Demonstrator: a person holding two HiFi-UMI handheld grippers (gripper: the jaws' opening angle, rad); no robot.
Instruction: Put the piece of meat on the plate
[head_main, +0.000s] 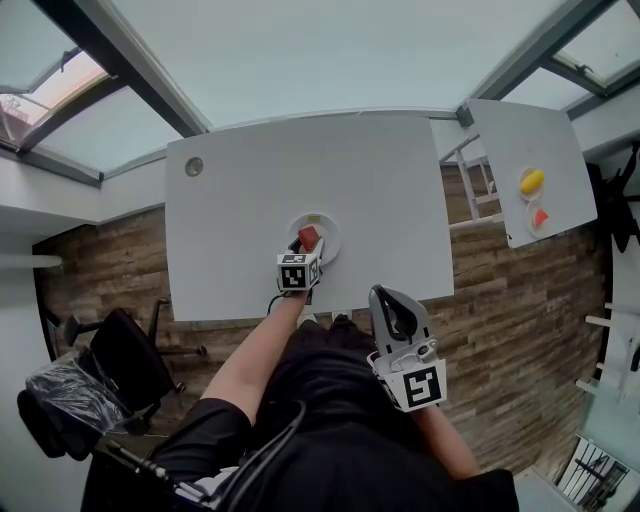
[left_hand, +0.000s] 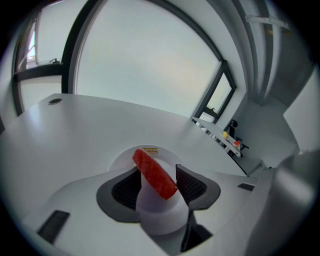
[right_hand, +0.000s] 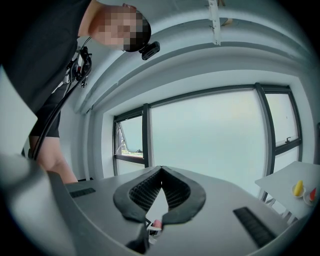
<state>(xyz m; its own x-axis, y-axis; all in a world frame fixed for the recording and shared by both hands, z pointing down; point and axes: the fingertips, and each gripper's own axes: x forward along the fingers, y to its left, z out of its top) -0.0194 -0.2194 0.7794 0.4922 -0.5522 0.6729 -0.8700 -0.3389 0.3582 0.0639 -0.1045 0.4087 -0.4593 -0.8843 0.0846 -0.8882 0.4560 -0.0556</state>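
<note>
A red piece of meat lies slanted over the white plate near the front edge of the white table. My left gripper is right at the plate, pointing down at it. Its jaws stand apart on either side of the meat, with a gap at the left pad, so nothing is squeezed. My right gripper hangs off the table's front edge, close to the person's body. Its tips meet and hold nothing.
A second white table at the right carries a yellow thing and a small red thing. A round grommet sits in the main table's far left corner. A black office chair stands on the wood floor at the left.
</note>
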